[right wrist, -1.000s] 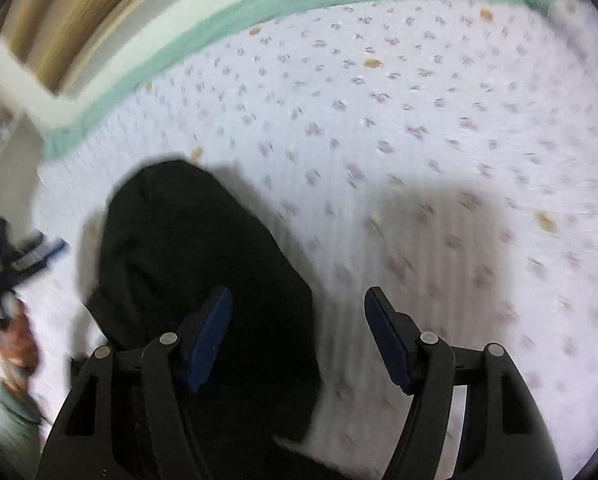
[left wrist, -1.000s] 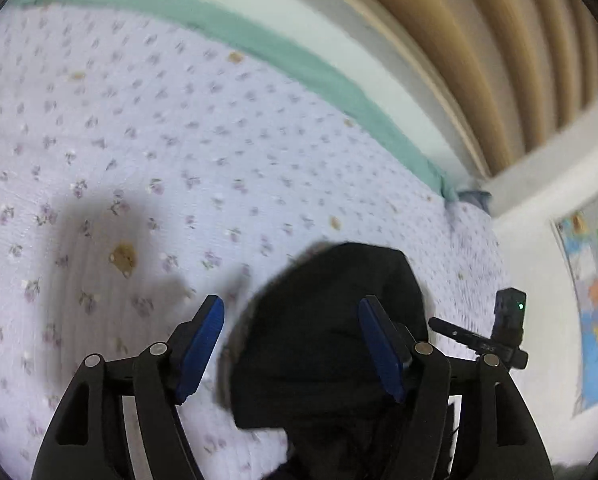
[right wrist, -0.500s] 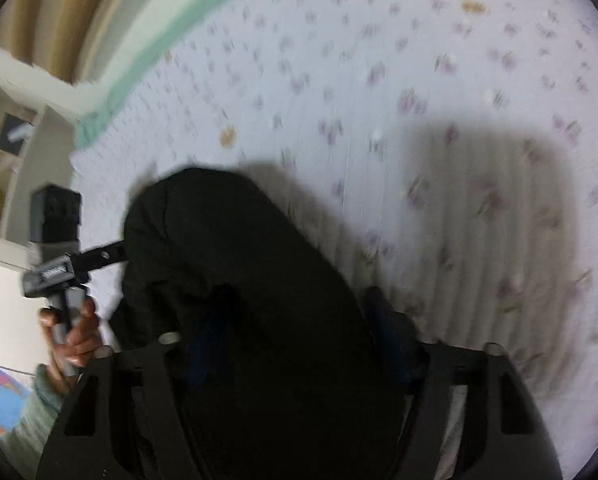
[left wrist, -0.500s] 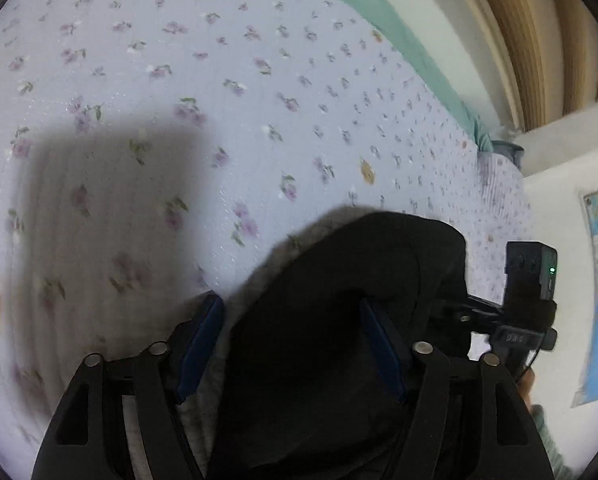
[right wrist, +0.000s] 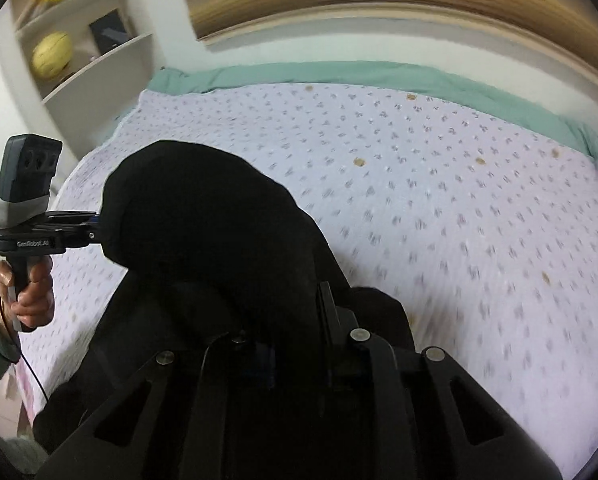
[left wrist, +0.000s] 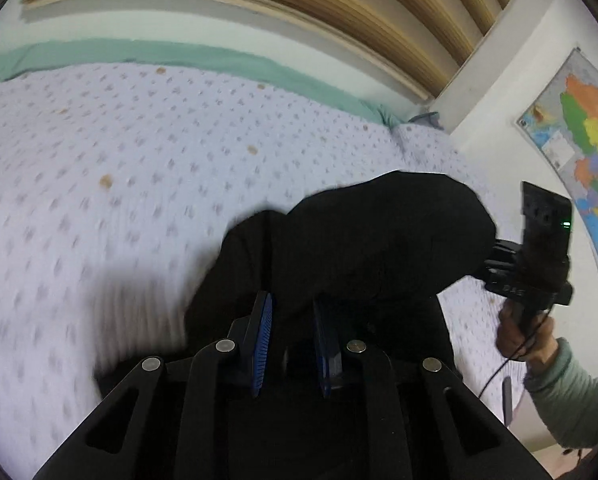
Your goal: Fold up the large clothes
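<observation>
Garment [left wrist: 379, 240], black and bunched, hangs in the air above the bed [left wrist: 139, 160], held up between the two tools; its lower folds drape down toward the sheet. In the left wrist view the left tool [left wrist: 293, 320] has its blue pads [left wrist: 263, 332] drawn close together with dark cloth pinched between them. In the right wrist view the right tool [right wrist: 295, 320] is likewise nearly closed, its fingers buried in the same cloth, so only the right finger's edge shows. Each view also catches the other tool at the far end of the garment, clamped into the fabric, with a hand [right wrist: 27, 288] on its grip and a green sleeve [left wrist: 571, 396] behind it. The sheet is pale lilac with small flower prints and a few tan spots, edged by a green border [right wrist: 339, 74] along the wall. A map [left wrist: 583, 152] hangs on the wall to one side; shelves [right wrist: 83, 28] with a yellow ball [right wrist: 52, 54] stand at the other.
</observation>
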`<state>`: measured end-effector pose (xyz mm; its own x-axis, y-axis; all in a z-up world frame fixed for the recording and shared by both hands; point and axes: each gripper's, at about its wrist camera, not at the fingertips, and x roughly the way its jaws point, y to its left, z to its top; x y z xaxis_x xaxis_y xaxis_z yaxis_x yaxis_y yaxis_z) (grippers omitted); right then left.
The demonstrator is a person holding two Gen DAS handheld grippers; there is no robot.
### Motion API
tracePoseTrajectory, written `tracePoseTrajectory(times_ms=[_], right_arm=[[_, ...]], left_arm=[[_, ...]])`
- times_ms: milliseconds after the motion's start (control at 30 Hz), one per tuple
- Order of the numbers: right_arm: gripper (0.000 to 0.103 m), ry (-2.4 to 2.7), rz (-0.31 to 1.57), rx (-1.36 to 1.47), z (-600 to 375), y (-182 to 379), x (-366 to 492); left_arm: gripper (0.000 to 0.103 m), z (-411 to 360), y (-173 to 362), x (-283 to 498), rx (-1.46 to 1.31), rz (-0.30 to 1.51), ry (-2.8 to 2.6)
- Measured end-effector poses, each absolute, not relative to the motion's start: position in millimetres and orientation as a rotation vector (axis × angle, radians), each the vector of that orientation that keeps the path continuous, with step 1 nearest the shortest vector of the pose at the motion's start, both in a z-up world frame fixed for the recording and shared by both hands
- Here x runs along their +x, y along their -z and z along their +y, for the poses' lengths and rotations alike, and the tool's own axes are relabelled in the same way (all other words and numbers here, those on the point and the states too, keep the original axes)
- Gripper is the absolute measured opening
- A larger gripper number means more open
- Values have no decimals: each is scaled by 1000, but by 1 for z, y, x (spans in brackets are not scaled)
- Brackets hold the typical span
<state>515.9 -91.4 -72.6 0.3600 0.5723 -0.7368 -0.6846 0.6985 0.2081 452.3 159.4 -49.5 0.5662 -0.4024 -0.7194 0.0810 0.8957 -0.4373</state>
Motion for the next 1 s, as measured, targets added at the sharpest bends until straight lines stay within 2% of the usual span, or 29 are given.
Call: tracePoseTrajectory(times_ms=[133, 267, 400, 600, 667, 767, 900, 1000], right_arm=[[20, -824, 924, -207, -112, 74, 451], [20, -815, 993, -252, -110, 102, 405], [20, -770, 1000, -374, -104, 124, 379], [20, -759, 1003, -399, -108, 129, 357], [20, -757, 1006, -383, -113, 127, 354], [20, -741, 1021, -372, -119, 129, 358], [20, -695, 1087, -318, -146, 137, 369], [20, -700, 1165, -230, -163, 142, 373]], left_arm=[[20, 153, 41, 392, -467, 931, 323], [20, 148, 38, 350, -448, 958, 328], [20, 151, 26, 367, -427, 956, 305], [21, 139, 4, 454, -387, 879, 244], [22, 125, 21, 480, -372, 929, 239], [22, 100, 79, 489, -340, 1138, 261], [21, 70, 145, 419, -332, 1318, 259], [21, 60, 162, 378, -318, 1276, 199]])
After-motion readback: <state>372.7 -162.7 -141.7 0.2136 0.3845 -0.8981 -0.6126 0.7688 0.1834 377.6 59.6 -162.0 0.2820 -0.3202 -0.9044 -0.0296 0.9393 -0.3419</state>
